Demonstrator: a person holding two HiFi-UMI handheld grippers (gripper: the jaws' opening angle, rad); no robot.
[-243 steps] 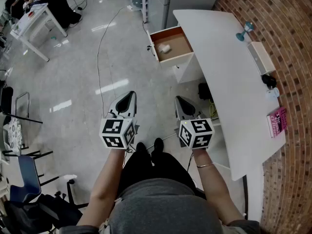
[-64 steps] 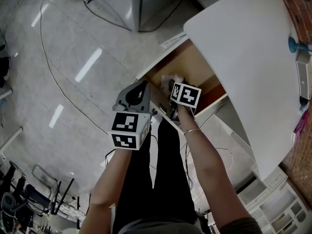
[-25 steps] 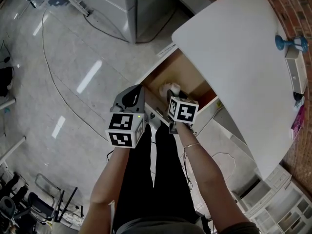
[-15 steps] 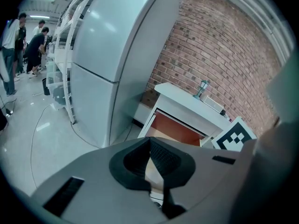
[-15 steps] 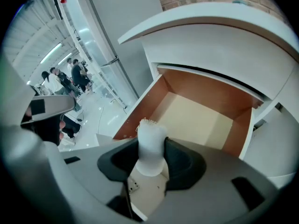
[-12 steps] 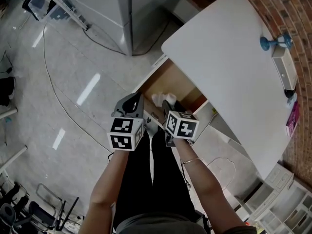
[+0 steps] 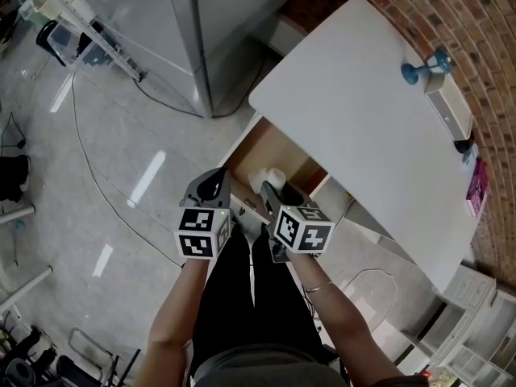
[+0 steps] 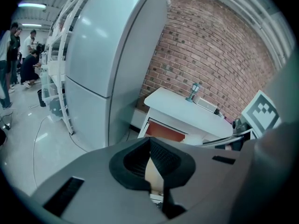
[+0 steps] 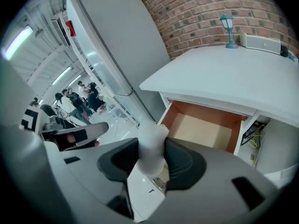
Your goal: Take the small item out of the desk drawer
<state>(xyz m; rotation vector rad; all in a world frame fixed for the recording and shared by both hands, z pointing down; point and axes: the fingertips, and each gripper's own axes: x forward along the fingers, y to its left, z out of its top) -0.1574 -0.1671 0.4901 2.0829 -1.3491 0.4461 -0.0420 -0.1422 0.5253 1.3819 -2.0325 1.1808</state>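
My right gripper (image 9: 152,158) is shut on the small white item (image 9: 150,141), which stands up between its dark pads. In the head view this gripper (image 7: 272,190) holds the white item (image 7: 266,177) just above the front edge of the open desk drawer (image 7: 256,150). The drawer (image 9: 205,130) has a bare wooden bottom in the right gripper view. To the left, over the floor beside the drawer front, my left gripper (image 7: 212,185) is level with the right one. Its pads (image 8: 164,164) stand almost together with nothing between them.
The white desk top (image 7: 363,119) spreads to the right, with a small blue lamp (image 7: 421,68) and a white box (image 7: 448,107) near the brick wall. A tall grey cabinet (image 8: 107,64) stands left of the desk. A cable (image 7: 105,192) lies on the glossy floor. People stand far off at the left.
The right gripper has drawn back from the drawer toward the person with the white item in it. The left gripper has stayed beside it. The head view has shifted, showing more of the desk.
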